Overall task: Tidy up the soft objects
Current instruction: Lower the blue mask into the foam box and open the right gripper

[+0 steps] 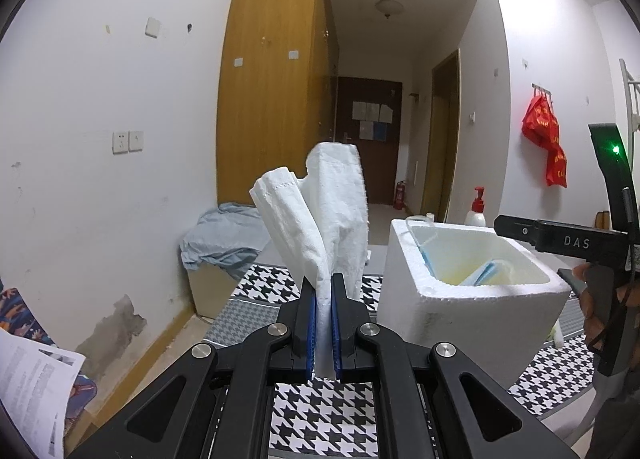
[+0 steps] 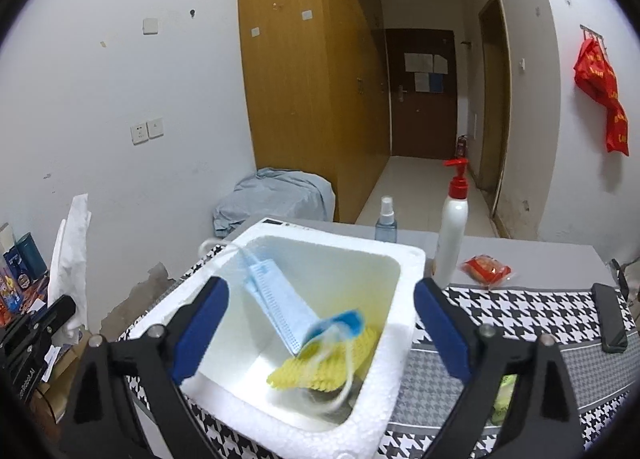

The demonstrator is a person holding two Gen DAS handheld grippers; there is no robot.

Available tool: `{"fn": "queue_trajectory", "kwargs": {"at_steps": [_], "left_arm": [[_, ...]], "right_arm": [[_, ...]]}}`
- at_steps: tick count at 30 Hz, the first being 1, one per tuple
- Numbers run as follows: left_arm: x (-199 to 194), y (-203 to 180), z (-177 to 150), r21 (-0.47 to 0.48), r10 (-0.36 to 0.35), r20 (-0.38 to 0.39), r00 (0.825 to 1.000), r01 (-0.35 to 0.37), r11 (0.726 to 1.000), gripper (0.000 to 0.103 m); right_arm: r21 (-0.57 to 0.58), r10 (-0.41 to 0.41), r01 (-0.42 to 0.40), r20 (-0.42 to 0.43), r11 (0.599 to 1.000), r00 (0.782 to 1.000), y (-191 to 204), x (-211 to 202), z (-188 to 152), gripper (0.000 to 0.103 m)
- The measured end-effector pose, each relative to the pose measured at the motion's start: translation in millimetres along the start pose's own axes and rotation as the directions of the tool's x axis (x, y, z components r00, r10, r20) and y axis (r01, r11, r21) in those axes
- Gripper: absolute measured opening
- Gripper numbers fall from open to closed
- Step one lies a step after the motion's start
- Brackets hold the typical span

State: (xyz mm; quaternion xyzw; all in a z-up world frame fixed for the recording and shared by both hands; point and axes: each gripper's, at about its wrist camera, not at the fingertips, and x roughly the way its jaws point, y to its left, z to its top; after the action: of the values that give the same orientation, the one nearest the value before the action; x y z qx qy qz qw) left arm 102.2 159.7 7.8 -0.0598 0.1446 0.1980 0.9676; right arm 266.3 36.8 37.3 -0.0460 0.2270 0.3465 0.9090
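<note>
1. Right tool stood wide open over the white foam box, nothing between its pads. The blue face mask lay inside, blurred, on a yellow ridged item.
2. Left tool was clamped shut on a white tissue, which stood upright left of the box.
3. Next, probably: carry the tissue over the box centre, lower it past the rim, then open. Risk: a light sheet can catch on the rim.
4. Only the right view showed the box floor, spray bottle and red snack packet. Only the left view showed the grip on the tissue.
</note>
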Motion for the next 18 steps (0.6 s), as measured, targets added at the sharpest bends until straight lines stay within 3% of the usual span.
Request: {"fn": "queue_trajectory", "kwargs": {"at_steps": [18], "left_arm": [[-3, -15, 8, 0.032, -0.027, 0.011, 1.0, 0.026, 0.999, 0.007]], "right_arm": [[-0.019, -0.007, 0.007, 0.018, 1.0, 1.0, -6, -21, -4, 0.096]]}}
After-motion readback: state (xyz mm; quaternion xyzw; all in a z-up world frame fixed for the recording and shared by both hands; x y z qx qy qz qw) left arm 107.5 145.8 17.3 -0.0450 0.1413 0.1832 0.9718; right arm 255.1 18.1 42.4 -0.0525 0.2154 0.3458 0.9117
